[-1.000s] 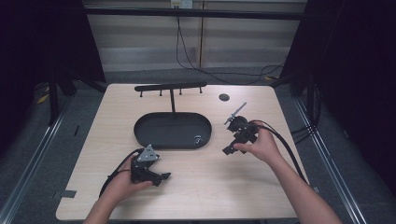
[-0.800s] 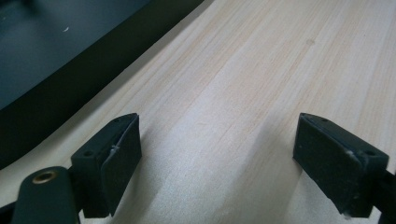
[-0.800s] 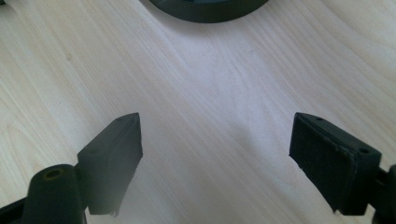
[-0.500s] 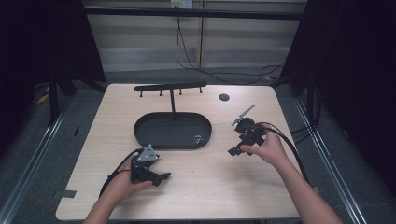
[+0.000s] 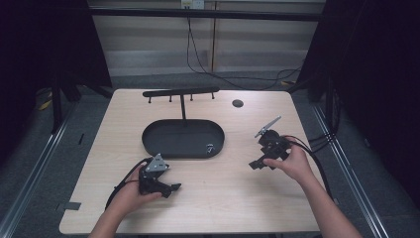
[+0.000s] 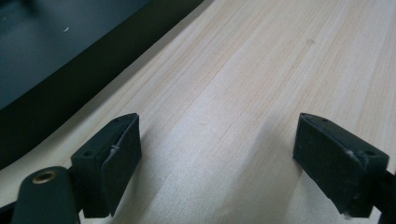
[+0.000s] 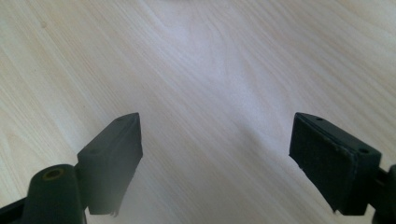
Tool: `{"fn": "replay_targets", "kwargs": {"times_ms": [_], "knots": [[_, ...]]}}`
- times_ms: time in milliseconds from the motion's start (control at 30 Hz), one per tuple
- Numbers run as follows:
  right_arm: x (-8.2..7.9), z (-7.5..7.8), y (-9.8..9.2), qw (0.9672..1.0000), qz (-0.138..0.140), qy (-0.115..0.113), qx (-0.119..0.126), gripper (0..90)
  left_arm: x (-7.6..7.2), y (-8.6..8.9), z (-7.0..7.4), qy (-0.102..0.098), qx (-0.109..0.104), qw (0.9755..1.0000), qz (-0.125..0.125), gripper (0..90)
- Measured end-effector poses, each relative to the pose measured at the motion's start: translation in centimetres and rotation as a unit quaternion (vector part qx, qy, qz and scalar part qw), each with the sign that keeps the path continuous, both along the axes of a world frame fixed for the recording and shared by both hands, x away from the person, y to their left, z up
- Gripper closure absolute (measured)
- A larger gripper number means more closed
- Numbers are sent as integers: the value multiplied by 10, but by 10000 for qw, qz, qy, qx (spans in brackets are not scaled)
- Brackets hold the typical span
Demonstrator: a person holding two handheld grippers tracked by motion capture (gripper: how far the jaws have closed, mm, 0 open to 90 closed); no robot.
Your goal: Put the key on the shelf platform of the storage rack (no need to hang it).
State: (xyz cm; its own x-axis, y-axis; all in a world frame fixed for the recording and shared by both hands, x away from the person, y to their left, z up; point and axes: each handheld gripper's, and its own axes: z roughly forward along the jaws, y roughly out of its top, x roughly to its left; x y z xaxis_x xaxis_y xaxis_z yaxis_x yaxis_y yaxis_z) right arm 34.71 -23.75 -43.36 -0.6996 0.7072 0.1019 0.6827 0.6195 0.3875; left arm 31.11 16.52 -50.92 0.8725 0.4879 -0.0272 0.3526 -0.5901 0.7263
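Observation:
A black oval tray [image 5: 163, 144] lies mid-table, with a small metal item [image 5: 209, 147] at its right end. Behind it stands a black rack with pegs [image 5: 181, 92]. My left gripper [image 5: 174, 187] rests near the table's front left, below the tray, held by a hand; its jaws stand wide apart over bare wood [image 6: 219, 149], with the tray's rim [image 6: 93, 84] at upper left. My right gripper [image 5: 255, 164] is at the right of the tray, tilted down toward the table. It is open [image 7: 215, 154] with only wood between the jaws.
A small dark round disc [image 5: 237, 103] sits on the table at the back right. Cables trail from both grippers off the table edges. Metal rails and dark frames flank the table on both sides.
My right gripper has drifted to the right and toward the front, away from the tray, and tipped downward. The left gripper has stayed where it was.

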Motion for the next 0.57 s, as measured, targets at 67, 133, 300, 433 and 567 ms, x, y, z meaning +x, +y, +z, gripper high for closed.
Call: {"fn": "replay_targets", "kwargs": {"times_ms": [67,133,300,433,567], "knots": [[-2,-2,-5,10000,-39,-17,62,170,0,0,0,-1,1,10000,0,151],[-2,-2,-7,10000,-65,-11,44,170,0,0,0,-1,2,10000,0,151],[-5,-4,-14,9999,-150,-52,0,173,0,0,0,-2,2,10000,0,151],[-5,-7,-16,9998,-179,-50,-71,174,0,0,0,0,4,10000,0,150],[-5,-8,-17,9997,-212,-58,-75,174,0,0,0,-1,1,10000,-1,150]]}}
